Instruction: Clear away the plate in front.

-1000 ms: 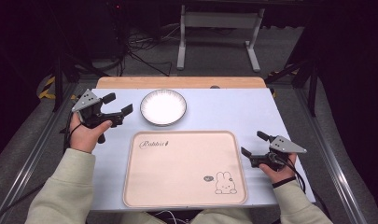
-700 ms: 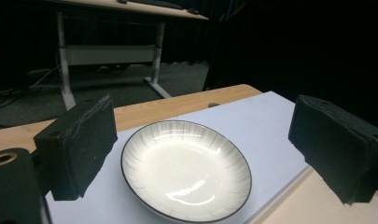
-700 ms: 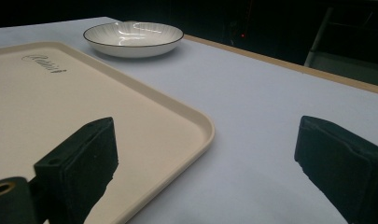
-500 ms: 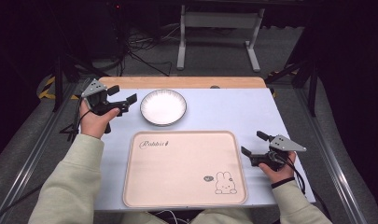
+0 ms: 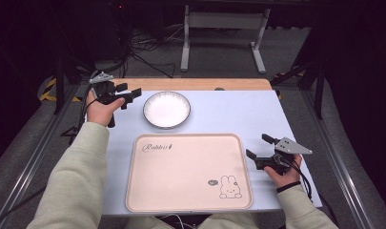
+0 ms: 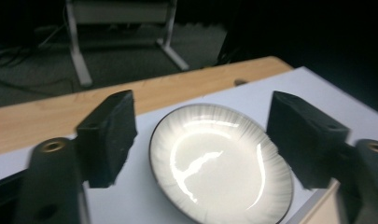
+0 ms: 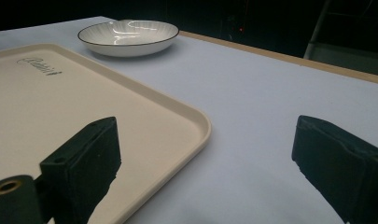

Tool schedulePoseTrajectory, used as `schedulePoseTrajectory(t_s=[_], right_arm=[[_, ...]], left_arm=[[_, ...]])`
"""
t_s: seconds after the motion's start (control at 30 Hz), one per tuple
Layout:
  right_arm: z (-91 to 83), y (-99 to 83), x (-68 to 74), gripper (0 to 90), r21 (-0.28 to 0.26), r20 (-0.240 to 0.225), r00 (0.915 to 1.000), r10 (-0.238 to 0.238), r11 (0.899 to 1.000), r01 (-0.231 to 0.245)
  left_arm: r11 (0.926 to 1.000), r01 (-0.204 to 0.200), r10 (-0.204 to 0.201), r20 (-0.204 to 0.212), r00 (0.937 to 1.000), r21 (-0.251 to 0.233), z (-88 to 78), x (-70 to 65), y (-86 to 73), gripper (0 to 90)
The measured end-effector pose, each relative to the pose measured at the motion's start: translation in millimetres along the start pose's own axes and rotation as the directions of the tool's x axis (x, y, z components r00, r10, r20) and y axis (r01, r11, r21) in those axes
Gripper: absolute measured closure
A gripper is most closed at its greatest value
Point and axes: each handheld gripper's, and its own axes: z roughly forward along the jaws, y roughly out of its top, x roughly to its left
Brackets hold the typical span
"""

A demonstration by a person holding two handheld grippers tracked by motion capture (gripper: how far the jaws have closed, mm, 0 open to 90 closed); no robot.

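A white plate with a dark rim and fine radial lines sits on the pale blue table top, beyond a beige tray printed with a rabbit. My left gripper hovers just left of the plate, pointing at it. Its jaws have just been closing and still stand apart, with nothing between them. In the left gripper view the plate lies ahead of the left gripper, untouched. My right gripper rests open beside the tray's right edge. In the right gripper view, the right gripper frames the tray corner and the far plate.
A wooden strip runs along the table's far edge. Beyond it are a grey metal stand and cables on the dark floor. Metal rails flank the table on both sides.
My left hand has moved away from the person and slightly right, up beside the plate, and its jaws have narrowed. The right hand, plate and tray have stayed put.
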Motion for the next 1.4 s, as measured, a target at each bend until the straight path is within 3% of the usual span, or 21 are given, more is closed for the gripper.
schedulePoseTrajectory(t_s=[0.03,0.07,0.13,0.2,0.3,0.33,0.37,0.47,0.5,0.53,0.7,0.87,1.1,1.4], right_arm=[[0.2,0.1,0.1,8.1,0.002,0.001,1.0,-0.001,1.0,0.001],[0.4,0.1,0.4,8.1,0.003,0.003,1.0,-0.005,1.0,0.005],[0.4,0.3,0.9,8.1,0.007,0.003,1.0,-0.005,1.0,0.005],[0.5,0.3,1.3,8.1,0.01,0.009,0.9999,-0.01,1.0,0.009],[1.0,0.5,2.1,8.1,0.013,0.008,0.9998,-0.02,1.0,0.02],[1.0,0.5,2.1,8.1,0.013,0.008,0.9998,-0.02,1.0,0.02],[1.3,0.6,2.4,8.2,0.015,0.008,0.9997,-0.024,1.0,0.024],[1.7,0.7,2.6,8.5,0.019,0.004,0.9997,-0.026,0.999,0.026],[1.8,0.8,2.7,8.5,0.02,0.005,0.9996,-0.026,0.999,0.026],[1.9,0.8,2.8,8.5,0.02,0.008,0.9996,-0.027,0.999,0.027],[2.1,0.9,3.1,8.5,0.024,0.011,0.9996,-0.027,0.999,0.027],[2.7,1.0,3.2,8.7,0.027,0.004,0.9995,-0.033,0.999,0.032],[2.6,1.0,3.2,8.8,0.028,0.003,0.9994,-0.035,0.999,0.035],[2.8,1.1,3.1,9.0,0.029,0.002,0.9994,-0.034,0.999,0.034]], left_arm=[[0.9994,0.014,-0.014,-0.01,0.9999,0.032,3.7,2.1,1.5,30.0],[0.9994,0.014,-0.014,-0.01,0.9999,0.032,3.7,2.1,1.5,31.4],[0.9947,0.033,-0.031,-0.016,0.9994,0.097,13.6,6.5,4.9,34.0],[0.9924,0.043,-0.042,-0.011,0.9991,0.115,17.5,7.6,5.2,34.8],[0.9785,0.081,-0.076,-0.035,0.9965,0.19,33.1,10.9,3.8,35.7],[0.9785,0.081,-0.076,-0.035,0.9965,0.19,33.1,10.9,3.8,36.2],[0.9731,0.105,-0.096,-0.052,0.994,0.205,38.2,12.6,2.8,36.1],[0.9692,0.117,-0.11,-0.047,0.9929,0.216,42.5,15.9,1.3,41.1],[0.9609,0.129,-0.121,-0.049,0.9914,0.245,47.5,17.2,-1.7,40.9],[0.9574,0.129,-0.12,-0.049,0.9915,0.258,50.0,18.0,-3.6,40.0],[0.9584,0.135,-0.118,-0.081,0.9897,0.252,58.2,20.7,-11.6,38.3],[0.953,0.154,-0.141,-0.065,0.9878,0.261,69.0,20.6,-18.4,40.6],[0.9355,0.17,-0.154,-0.075,0.9852,0.31,80.6,20.8,-27.7,43.1],[0.9197,0.211,-0.196,-0.079,0.9774,0.331,85.9,25.0,-37.8,48.4]])
